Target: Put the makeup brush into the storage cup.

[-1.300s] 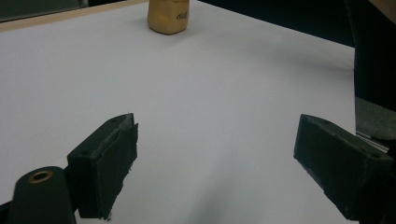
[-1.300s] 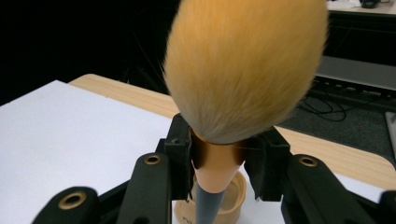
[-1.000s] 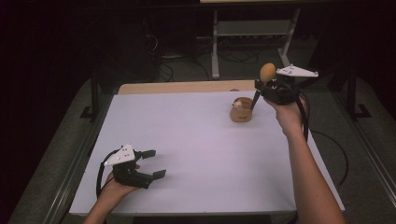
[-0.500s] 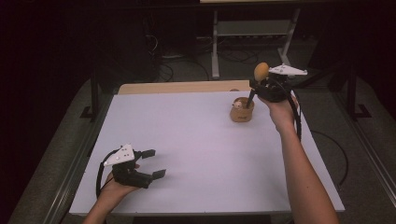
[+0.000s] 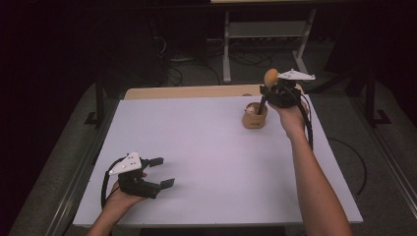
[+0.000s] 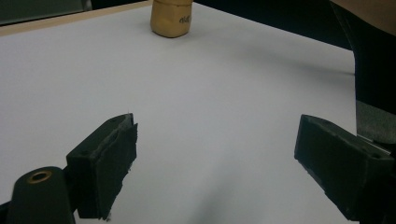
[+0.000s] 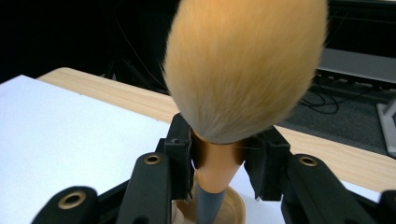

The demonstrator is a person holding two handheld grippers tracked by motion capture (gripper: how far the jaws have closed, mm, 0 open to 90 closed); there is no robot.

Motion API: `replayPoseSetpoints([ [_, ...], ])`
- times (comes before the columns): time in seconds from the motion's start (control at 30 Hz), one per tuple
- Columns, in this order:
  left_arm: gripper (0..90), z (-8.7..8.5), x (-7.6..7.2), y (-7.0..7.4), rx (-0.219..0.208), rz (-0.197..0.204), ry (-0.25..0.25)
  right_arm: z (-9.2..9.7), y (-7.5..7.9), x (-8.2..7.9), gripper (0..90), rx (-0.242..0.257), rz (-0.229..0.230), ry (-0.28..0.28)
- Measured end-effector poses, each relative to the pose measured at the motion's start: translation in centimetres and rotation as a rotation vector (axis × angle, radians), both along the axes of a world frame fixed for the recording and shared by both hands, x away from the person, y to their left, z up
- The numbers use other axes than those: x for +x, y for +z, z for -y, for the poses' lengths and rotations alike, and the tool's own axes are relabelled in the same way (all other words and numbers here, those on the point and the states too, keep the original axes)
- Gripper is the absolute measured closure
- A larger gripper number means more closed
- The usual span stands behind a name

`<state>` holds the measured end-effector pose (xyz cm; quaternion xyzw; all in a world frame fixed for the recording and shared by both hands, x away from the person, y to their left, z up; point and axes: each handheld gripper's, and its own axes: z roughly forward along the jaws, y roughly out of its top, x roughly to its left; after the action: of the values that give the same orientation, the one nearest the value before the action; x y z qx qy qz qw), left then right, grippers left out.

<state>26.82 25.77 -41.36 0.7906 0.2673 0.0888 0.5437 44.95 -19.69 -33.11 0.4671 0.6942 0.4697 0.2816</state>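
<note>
Right gripper (image 5: 273, 94) has shifted left and down vs the earlier high-view frames, bringing the brush (image 5: 270, 78) from right of the cup to directly over it. Left gripper (image 5: 160, 172) hasn't budged, lower left of the high view, resting on the white table (image 5: 206, 152), jaws wide apart w/ nothing between them.

Right jaws are clamped narrow on the brush, at the tan ferrule just below the bristle head; in the right gripper view the fluffy head (image 7: 245, 65) stands up above the jaws and the dark grey handle points down into the tan cup (image 7: 231, 210). Cup (image 5: 255, 116) sits upper right of centre in the high view, near the far edge of the table; something small and pale seems to lie inside, can't tell what.

Handling, as a judgement: brush is very light, head soft and easily crushed, so grip on ferrule/handle is the right spot, not the bristles. Handle is smooth and tapered, could slip or swing if the squeeze loosens. Cup looks light and untethered too; a handle tip catching its rim could tip or push it. Probably the step in hand is dropping the brush handle-first into the cup, approx upright.
</note>
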Motion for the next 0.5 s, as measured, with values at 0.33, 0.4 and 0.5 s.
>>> replayPoseSetpoints([
  [0.33, 12.6, 0.0, 0.0, 0.0, -0.002, 0.001, 0.0, 0.0, -0.9, 0.8, 63.6, -0.037, -0.038, -0.007],
  [0.4, 12.6, 0.0, 0.0, 0.0, -0.003, -0.003, -0.001, 0.0, -1.1, 0.9, 63.6, -0.039, -0.044, -0.007],
  [0.5, 12.6, 0.1, 0.0, -0.1, -0.002, -0.005, -0.001, -0.2, -1.4, 1.1, 63.4, -0.052, -0.058, -0.001],
])
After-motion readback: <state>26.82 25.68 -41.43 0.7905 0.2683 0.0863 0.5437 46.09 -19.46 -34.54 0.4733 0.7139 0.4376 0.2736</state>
